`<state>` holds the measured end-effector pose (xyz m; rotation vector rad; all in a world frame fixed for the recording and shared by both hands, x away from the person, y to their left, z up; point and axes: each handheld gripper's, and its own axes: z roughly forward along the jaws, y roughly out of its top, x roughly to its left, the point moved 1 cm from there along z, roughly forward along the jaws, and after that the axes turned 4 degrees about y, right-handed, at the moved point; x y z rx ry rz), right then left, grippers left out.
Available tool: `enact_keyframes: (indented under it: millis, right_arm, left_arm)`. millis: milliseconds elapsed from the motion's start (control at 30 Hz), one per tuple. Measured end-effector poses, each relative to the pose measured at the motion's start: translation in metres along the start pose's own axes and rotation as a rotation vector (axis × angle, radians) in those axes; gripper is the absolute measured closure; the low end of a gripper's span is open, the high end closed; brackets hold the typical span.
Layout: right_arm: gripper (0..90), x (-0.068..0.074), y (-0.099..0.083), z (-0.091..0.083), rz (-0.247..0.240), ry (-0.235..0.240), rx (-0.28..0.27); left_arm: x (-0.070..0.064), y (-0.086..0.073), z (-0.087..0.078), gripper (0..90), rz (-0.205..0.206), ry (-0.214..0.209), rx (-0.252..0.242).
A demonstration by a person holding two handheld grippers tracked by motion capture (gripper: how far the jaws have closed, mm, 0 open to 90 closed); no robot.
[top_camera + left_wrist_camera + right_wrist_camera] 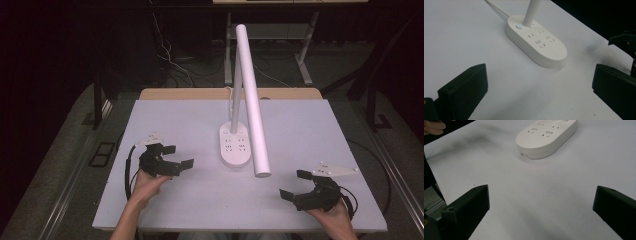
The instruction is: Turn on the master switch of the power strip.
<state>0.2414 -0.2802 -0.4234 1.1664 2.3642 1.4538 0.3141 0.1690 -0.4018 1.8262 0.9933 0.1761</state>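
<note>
A white desk lamp stands mid-table on an oval base (235, 146) with sockets on top. Its long tube head (252, 100) slants down toward the front. The left gripper view has the base (536, 40) and its small round button (519, 26) ahead of my jaws. The base (546, 137) also lies at the top of the right gripper view. My left gripper (177, 156) is open, left of the base, with nothing between its jaws. My right gripper (296, 185) is open near the front right, below the tube's tip.
The lamp's white cord (496, 8) runs off toward the back of the white table (310, 130). Beyond the table are dark floor, cables and desk legs (305, 55). The other gripper (624, 40) shows at the right edge of the left gripper view.
</note>
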Motion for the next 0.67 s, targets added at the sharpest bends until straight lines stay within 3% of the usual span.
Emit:
enact_keyframes:
  millis: [100,367,667]
  right_arm:
    - [0.2,0.0,0.0,0.0,0.0,-0.001,0.0]
    - [0.2,0.0,-0.001,-0.001,0.01,-0.001,0.003]
    - [0.2,0.0,-0.001,0.0,0.023,0.0,0.013]
  left_arm:
    - [-0.004,-0.016,-0.005,0.0,0.011,-0.002,0.01]
    - [-0.01,-0.039,-0.013,0.0,0.007,-0.01,0.011]
    - [-0.015,-0.045,-0.014,0.0,0.036,-0.013,0.026]
